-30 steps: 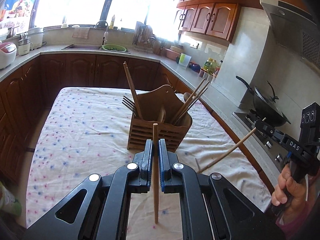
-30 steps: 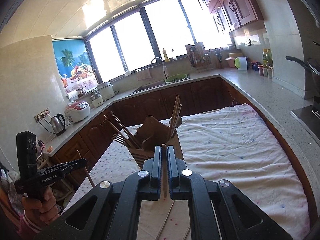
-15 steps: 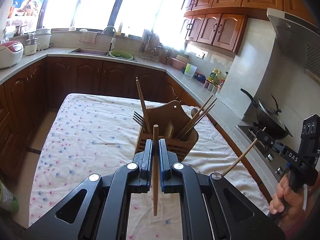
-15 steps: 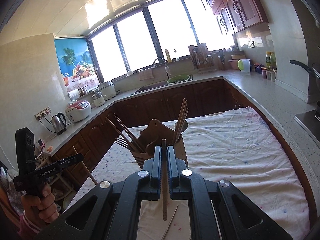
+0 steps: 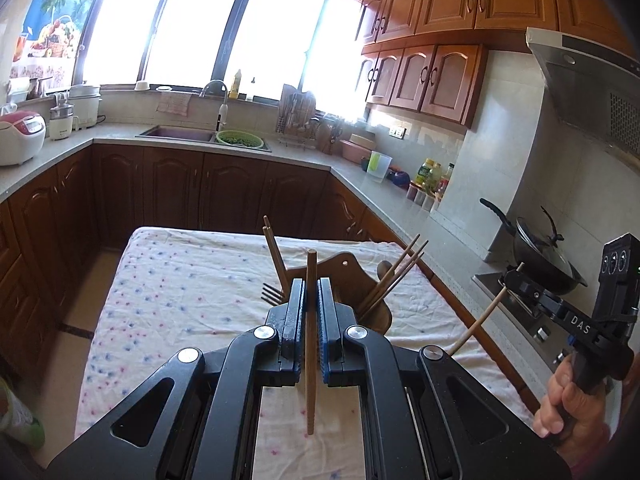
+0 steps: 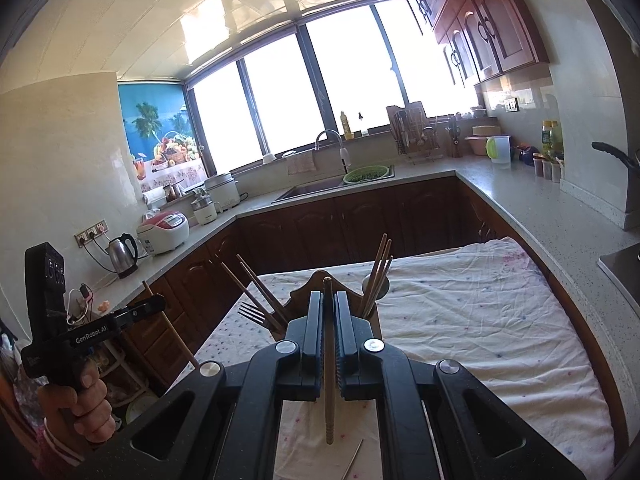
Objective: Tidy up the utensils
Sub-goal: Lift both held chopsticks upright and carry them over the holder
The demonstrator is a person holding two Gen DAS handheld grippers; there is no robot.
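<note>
Your left tongs (image 5: 311, 312) are closed down to a narrow slit on a single wooden chopstick (image 5: 310, 336). It stands nearly upright between the blue-lined pads, its blunt top poking out at 12 o'clock above the fingertips and its thin end hanging below them over the table (image 5: 168, 280). Your right tongs (image 6: 329, 320) are closed just as tightly on a second chopstick (image 6: 329, 364), also close to vertical, with its ridged tip pointing down toward the cloth. A loose stick (image 6: 353, 458) lies on the cloth at about 5 o'clock from that tip.

The wooden utensil holder (image 5: 340, 266) sits on the white speckled tablecloth, straight ahead of both tongs and partly hidden behind them. In the left wrist view, a fork (image 5: 272, 294) and one leaning chopstick show at 10 to 11 o'clock from the left tongs, and a bundle of chopsticks (image 5: 394, 280) fans out at 2 o'clock from a side compartment. In the right wrist view the same holder shows its carved back, two sticks leaning left, the fork below them, and the bundle rising at 1 o'clock.

From the left wrist view your right hand (image 5: 568, 396) shows at 3 o'clock, its chopstick slanting down and left. From the right wrist view your left hand (image 6: 76, 404) shows at 9 o'clock.
</note>
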